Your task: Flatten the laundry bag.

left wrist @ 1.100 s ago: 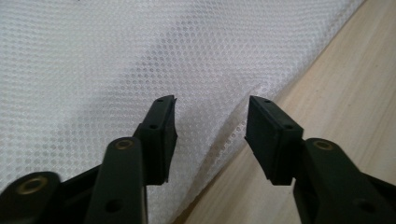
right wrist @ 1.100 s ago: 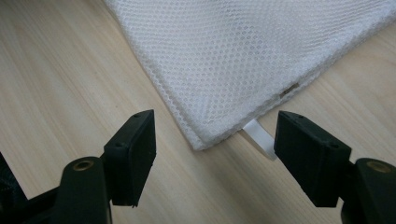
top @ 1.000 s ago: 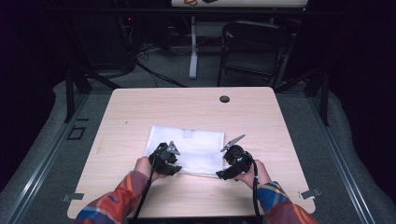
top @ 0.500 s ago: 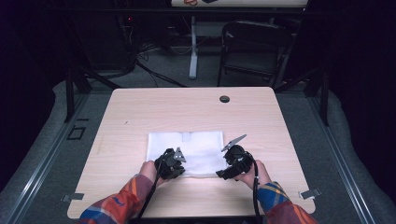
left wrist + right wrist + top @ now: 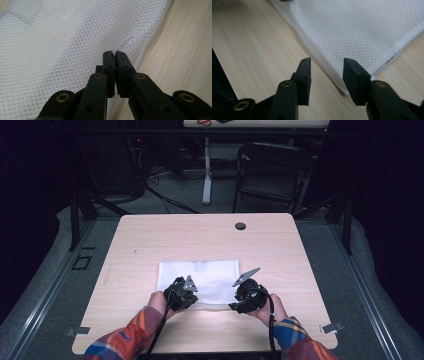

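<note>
A white mesh cloth [image 5: 210, 276] lies folded flat on the wooden table [image 5: 150, 240], near the front. My left gripper [image 5: 183, 294] is at the cloth's near left edge. In the left gripper view its jaws [image 5: 115, 53] are shut, pinching a small fold of the mesh cloth [image 5: 62, 42]. My right gripper [image 5: 246, 297] is at the near right corner. Its jaws [image 5: 327, 62] have just been closing and still stand apart. The edge of the cloth [image 5: 357, 30] runs between them, one jaw over mesh, the other over bare wood [image 5: 254, 45].
A round dark cable hole [image 5: 240, 226] sits near the table's far edge. Beyond the table stand a dark folding chair [image 5: 270, 170] and a white post [image 5: 206, 170], with cables on the floor. Plaid sleeves enter from the bottom edge.
The left hand has edged slightly toward the cloth's near edge, and the cloth's left side lies a little flatter. The right hand has kept its place.
</note>
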The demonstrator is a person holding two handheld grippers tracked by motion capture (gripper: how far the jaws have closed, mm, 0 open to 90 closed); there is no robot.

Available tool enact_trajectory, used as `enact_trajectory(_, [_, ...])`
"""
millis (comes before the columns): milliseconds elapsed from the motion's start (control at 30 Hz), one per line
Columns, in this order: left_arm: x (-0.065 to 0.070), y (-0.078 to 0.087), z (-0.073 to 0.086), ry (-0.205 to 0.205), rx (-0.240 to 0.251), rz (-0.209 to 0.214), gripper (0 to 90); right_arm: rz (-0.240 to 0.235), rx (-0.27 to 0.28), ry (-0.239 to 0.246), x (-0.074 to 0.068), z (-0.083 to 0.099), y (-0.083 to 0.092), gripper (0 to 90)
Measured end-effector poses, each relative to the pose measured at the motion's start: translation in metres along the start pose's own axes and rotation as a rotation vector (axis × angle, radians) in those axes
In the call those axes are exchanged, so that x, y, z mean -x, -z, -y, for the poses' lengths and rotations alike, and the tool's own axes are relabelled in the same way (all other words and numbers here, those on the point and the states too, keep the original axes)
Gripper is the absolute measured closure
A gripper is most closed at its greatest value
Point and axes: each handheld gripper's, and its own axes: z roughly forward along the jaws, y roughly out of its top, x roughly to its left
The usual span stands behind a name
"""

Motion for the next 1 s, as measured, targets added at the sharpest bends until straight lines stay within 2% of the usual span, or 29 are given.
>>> enact_trajectory(167, [0.0, 0.005, -0.001, 0.012, 0.025, -0.015, 87.4, -0.005, 0.026, 0.053, -0.013, -0.003, -0.003, 80.6])
enact_trajectory(333, [0.0, 0.008, -0.002, 0.032, 0.052, -0.029, 87.5, 0.012, 0.017, 0.103, -0.025, -0.005, -0.017, 89.9])
enact_trajectory(367, [-0.001, 0.009, -0.003, 0.027, 0.05, -0.031, 87.5, 0.027, 0.004, 0.11, -0.026, -0.006, -0.02, 90.0])
enact_trajectory(700, [0.0, 0.011, -0.004, 0.028, 0.064, -0.04, 87.5, 0.101, 0.023, 0.134, -0.025, -0.012, -0.047, 90.0])
enact_trajectory(800, [0.001, 0.011, -0.004, 0.04, 0.073, -0.04, 87.6, 0.108, 0.011, 0.138, -0.024, -0.013, -0.055, 90.0])
enact_trajectory(867, [0.0, 0.013, -0.004, 0.029, 0.067, -0.044, 87.6, 0.111, 0.004, 0.139, -0.023, -0.013, -0.059, 90.0])
enact_trajectory(1000, [0.0, 0.013, -0.004, 0.036, 0.068, -0.039, 87.6, 0.113, -0.002, 0.138, -0.022, -0.011, -0.063, 90.0])
